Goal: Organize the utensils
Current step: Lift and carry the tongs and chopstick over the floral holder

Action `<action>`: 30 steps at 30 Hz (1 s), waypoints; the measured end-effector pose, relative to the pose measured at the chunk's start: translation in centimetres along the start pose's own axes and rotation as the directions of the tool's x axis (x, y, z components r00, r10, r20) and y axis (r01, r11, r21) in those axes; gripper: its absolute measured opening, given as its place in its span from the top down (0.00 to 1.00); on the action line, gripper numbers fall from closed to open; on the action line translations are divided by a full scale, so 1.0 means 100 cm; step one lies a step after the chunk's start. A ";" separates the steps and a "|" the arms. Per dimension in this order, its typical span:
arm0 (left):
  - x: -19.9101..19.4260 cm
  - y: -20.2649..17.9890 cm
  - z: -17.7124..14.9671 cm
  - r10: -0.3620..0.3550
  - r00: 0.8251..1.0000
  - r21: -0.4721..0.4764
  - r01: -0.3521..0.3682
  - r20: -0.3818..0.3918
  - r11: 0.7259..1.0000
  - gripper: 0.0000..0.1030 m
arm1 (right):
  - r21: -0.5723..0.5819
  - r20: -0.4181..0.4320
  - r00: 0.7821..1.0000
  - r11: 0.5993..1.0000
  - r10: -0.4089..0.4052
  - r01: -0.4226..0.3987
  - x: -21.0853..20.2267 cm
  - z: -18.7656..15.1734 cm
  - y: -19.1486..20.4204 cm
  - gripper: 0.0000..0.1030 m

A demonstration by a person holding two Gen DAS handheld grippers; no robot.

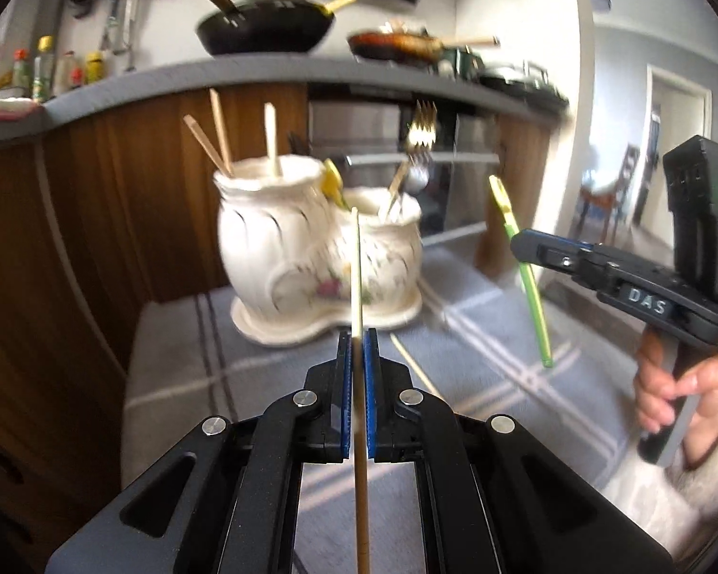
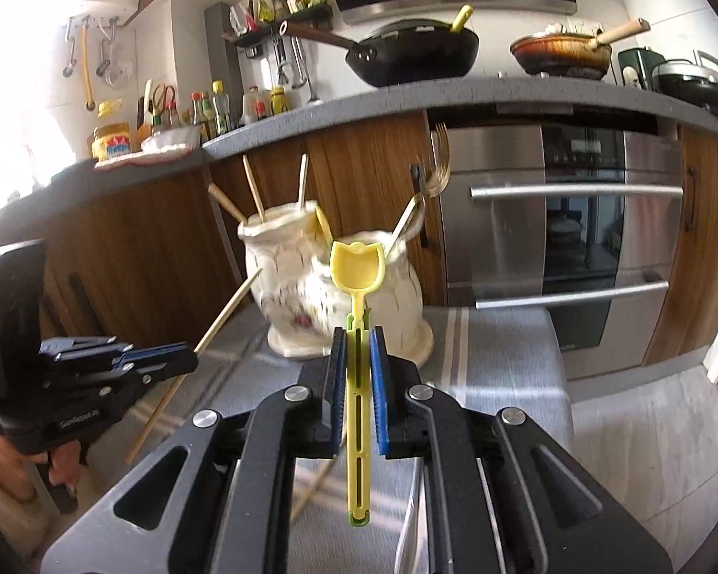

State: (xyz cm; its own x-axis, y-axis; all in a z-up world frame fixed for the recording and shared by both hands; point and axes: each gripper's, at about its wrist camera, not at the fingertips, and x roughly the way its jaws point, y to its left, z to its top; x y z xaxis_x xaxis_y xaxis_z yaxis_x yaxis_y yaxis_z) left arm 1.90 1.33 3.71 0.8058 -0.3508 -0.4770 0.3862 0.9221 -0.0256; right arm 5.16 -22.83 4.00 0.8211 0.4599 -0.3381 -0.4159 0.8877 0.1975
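A white double-pot ceramic holder [image 1: 311, 248] stands on a grey striped cloth [image 1: 177, 363]; it also shows in the right wrist view [image 2: 340, 296]. Its left pot holds wooden chopsticks [image 1: 220, 136], its right pot a gold fork [image 1: 421, 126]. My left gripper [image 1: 357, 335] is shut on a wooden chopstick [image 1: 357, 263], held upright just before the holder. My right gripper [image 2: 357, 335] is shut on a yellow-green plastic spoon [image 2: 357, 272], bowl up, in front of the holder. The right gripper [image 1: 517, 241] and its spoon [image 1: 526, 268] also show in the left wrist view.
More loose chopsticks [image 1: 414, 366] lie on the cloth. Behind stand wooden cabinets [image 2: 368, 167], a steel oven [image 2: 565, 239] and a counter with a black wok [image 2: 416, 52], a pan [image 2: 560, 52] and bottles [image 2: 206, 110].
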 end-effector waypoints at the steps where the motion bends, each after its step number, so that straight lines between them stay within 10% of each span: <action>1: -0.003 0.001 0.002 0.004 1.000 -0.002 -0.004 0.025 1.000 0.95 | -0.003 0.015 1.000 1.000 -0.001 0.001 0.003 0.007 0.002 0.91; 16: 0.002 0.028 0.070 0.017 0.969 -0.023 -0.012 0.248 1.000 0.95 | 0.040 0.193 0.980 0.998 0.040 -0.048 0.051 0.084 -0.001 0.91; 30: 0.054 0.053 0.150 0.065 0.914 -0.114 -0.021 0.400 0.993 0.95 | 0.021 0.211 0.976 0.998 0.062 -0.067 0.088 0.079 -0.010 0.91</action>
State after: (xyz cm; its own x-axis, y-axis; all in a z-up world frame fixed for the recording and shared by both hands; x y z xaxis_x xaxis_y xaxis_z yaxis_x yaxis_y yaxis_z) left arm 15.03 1.91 14.16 0.9413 -0.3262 -0.0866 0.3158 0.9418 -0.1157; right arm 15.86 -19.86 8.08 0.8578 0.4988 -0.1239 -0.4621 0.8541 0.2389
